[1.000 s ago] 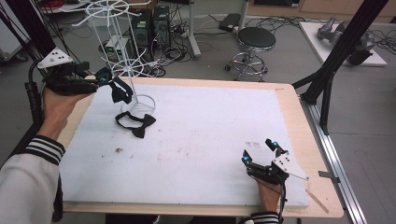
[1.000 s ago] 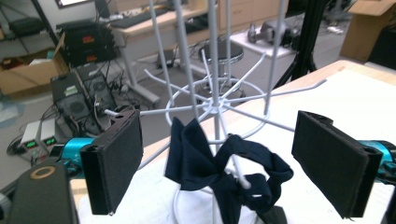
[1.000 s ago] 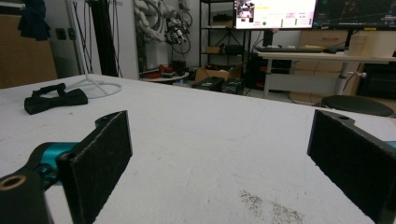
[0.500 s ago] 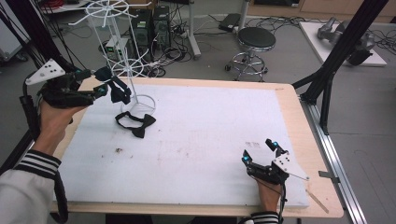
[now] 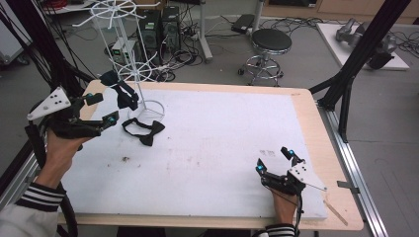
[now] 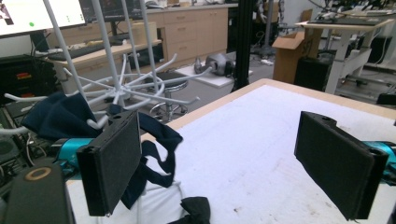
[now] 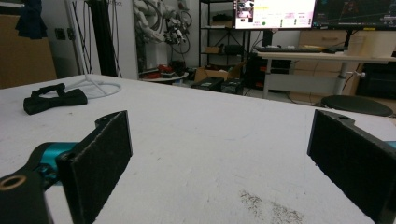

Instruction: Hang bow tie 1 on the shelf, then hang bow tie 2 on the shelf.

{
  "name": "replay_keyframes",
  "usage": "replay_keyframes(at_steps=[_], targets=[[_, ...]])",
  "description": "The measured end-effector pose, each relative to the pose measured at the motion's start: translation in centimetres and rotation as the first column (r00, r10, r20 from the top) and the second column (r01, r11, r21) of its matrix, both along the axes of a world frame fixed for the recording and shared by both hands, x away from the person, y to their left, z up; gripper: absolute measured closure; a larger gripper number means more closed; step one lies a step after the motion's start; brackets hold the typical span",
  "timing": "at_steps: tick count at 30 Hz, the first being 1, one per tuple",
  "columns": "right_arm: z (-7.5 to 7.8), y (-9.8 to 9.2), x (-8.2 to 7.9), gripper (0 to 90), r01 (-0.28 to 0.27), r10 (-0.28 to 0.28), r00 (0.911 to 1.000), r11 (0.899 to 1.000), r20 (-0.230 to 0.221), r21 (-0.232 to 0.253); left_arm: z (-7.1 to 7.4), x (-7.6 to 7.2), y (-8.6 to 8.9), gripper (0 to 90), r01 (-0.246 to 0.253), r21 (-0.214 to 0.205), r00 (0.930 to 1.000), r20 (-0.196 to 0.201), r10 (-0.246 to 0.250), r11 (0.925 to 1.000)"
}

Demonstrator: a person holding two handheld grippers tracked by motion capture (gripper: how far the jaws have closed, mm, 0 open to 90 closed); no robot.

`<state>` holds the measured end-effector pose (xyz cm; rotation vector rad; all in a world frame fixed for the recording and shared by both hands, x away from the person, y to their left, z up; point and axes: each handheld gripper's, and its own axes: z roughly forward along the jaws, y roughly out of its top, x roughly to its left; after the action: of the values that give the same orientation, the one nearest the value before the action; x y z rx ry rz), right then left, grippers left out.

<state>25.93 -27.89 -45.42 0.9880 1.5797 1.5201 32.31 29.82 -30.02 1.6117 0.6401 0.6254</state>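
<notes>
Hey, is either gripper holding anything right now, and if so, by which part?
Nothing is held. The left gripper stands open beside the navy bow tie hanging on the white wire rack; the right gripper rests open on the table.

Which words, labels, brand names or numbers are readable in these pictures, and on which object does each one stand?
None can be read.
Monitors in the right gripper view: text too small and blurred.
Screen in the left gripper view: marks too blurred.
White mat, bow tie, wire stand: no writing.
</notes>
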Motion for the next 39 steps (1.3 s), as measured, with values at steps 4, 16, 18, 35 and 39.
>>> replay_keyframes(at_steps=[4, 16, 18, 35, 39], targets=[[0.0, 0.0, 0.0, 5.8, 0.001, -0.001, 1.0000, 1.000, 0.000, 0.000, -0.9, -0.7, 0.1, 15.3, 0.015, -0.013, 0.9999, 0.005, -0.015, 0.9998], [0.0, 0.0, 0.0, 5.8, 0.004, -0.004, 1.0000, 1.000, 0.002, -0.002, -4.1, -1.9, -0.5, 15.2, 0.062, -0.004, 0.9980, 0.000, -0.062, 0.9980], [0.0, 0.0, 0.0, 5.8, 0.005, -0.005, 1.0000, 1.000, 0.003, -0.002, -4.5, -2.0, -0.6, 15.2, 0.064, -0.005, 0.9980, -0.002, -0.064, 0.9979], [0.0, 0.0, 0.0, 5.8, 0.001, -0.001, 1.0000, 1.000, 0.009, -0.006, -5.8, -1.9, -0.7, 15.2, 0.058, 0.003, 0.9979, -0.028, -0.058, 0.9983], [0.0, 0.0, 0.0, 5.8, 0.002, -0.002, 1.0000, 1.000, 0.003, -0.003, -5.7, -1.9, -0.7, 15.2, 0.059, 0.005, 0.9979, -0.029, -0.059, 0.9983]])
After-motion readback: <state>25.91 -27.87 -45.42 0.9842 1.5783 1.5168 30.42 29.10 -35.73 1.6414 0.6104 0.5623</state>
